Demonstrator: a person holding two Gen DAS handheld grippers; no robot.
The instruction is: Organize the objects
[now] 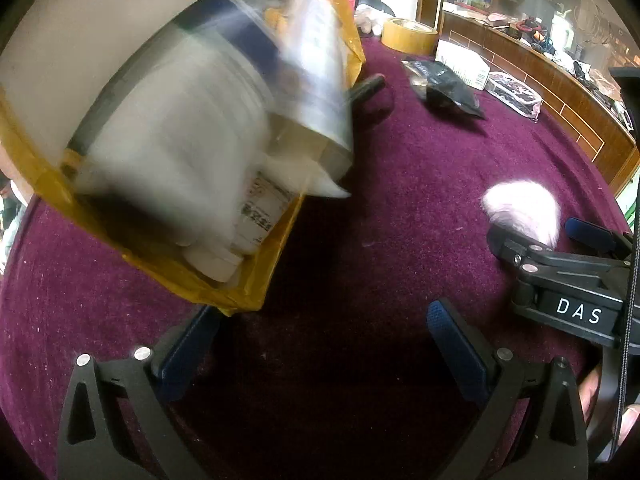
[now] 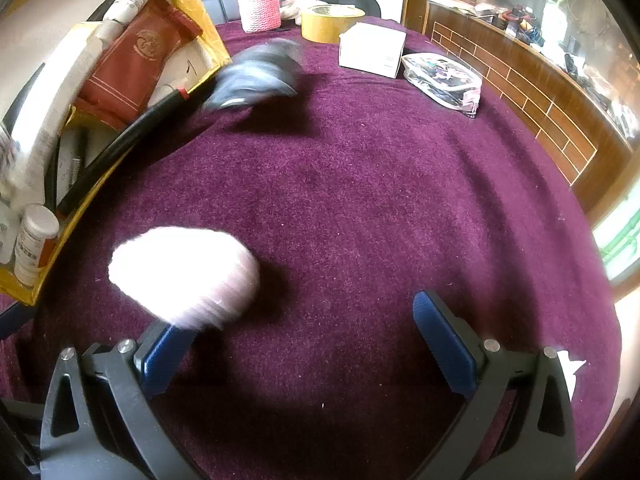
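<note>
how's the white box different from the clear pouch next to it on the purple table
The white box is opaque and plain, so its contents are hidden; the clear pouch is see-through, with dark patterned items visible inside. The box keeps stiff, square edges, while the pouch looks soft and rounded. The box stands taller; the pouch lies lower and flatter. Both rest on the purple table, side by side near its far edge.

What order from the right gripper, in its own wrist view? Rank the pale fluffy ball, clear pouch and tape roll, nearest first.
1. Pale fluffy ball, by the right gripper's left finger.
2. Clear pouch, far right on the purple cloth.
3. Tape roll, at the far edge.
</note>
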